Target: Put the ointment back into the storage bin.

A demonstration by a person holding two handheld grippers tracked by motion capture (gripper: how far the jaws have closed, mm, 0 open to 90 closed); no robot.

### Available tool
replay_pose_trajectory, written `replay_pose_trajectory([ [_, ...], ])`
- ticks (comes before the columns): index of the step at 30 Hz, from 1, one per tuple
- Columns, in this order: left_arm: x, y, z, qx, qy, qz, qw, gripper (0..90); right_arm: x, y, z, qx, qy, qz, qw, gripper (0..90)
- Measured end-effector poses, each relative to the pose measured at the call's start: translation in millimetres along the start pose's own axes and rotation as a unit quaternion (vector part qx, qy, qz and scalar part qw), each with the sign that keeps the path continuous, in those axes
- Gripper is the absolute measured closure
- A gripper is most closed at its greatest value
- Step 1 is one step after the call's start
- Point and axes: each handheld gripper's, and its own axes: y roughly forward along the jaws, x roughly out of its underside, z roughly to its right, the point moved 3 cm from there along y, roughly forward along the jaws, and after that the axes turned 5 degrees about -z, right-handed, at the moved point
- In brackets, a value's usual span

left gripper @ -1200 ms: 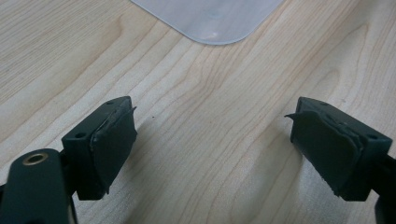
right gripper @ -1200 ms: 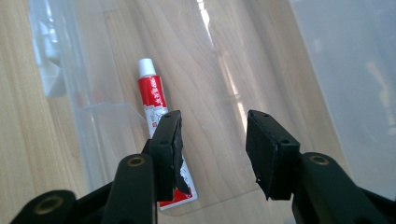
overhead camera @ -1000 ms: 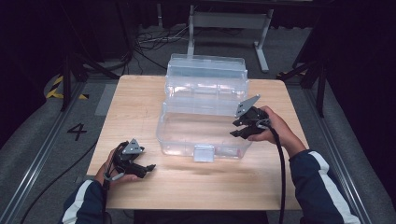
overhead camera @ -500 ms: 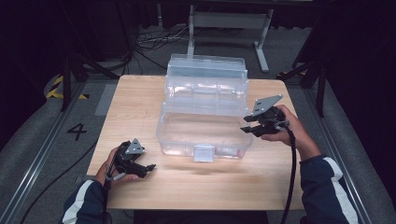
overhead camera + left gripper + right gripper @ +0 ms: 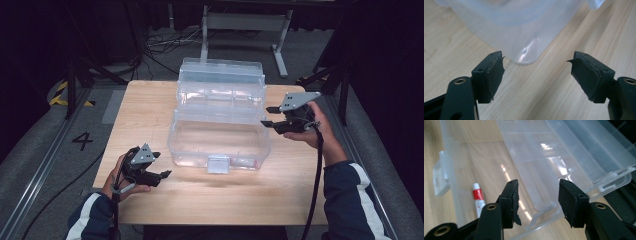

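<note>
One clear box [image 5: 220, 135] lies lengthwise across table [image 5: 150, 110], lid [image 5: 221, 82] upright.

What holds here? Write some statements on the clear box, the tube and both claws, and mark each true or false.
1. The clear box stands open on the table. True.
2. The right claw grips the box's rim. False: its jaws stand apart with nothing between them, the box lying beyond.
3. A red and white tube lies inside the box. True.
4. The left claw is shut on the tube. False: it is open, facing a corner of the box.
5. The box's lid is opaque black. False: it is see-through.
</note>
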Motion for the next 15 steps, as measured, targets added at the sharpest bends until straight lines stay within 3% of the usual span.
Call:
replay_pose_trajectory([
  [9, -31.9, -7.1, 11.4, 0.003, 0.031, 0.021, 0.9993, 28.4, -25.8, 6.0, 19.8, 0.016, 0.010, 0.028, 0.9994, 50.8],
  [13, -41.1, -7.0, 13.1, 0.011, 0.039, 0.021, 0.9989, 28.7, -35.5, 17.9, 25.6, 0.013, 0.006, 0.005, 0.9999, 49.6],
  [15, -44.3, -2.7, 13.3, 0.020, 0.052, 0.005, 0.9984, 30.1, -40.6, 23.3, 28.1, 0.016, 0.001, -0.004, 0.9999, 49.5],
])
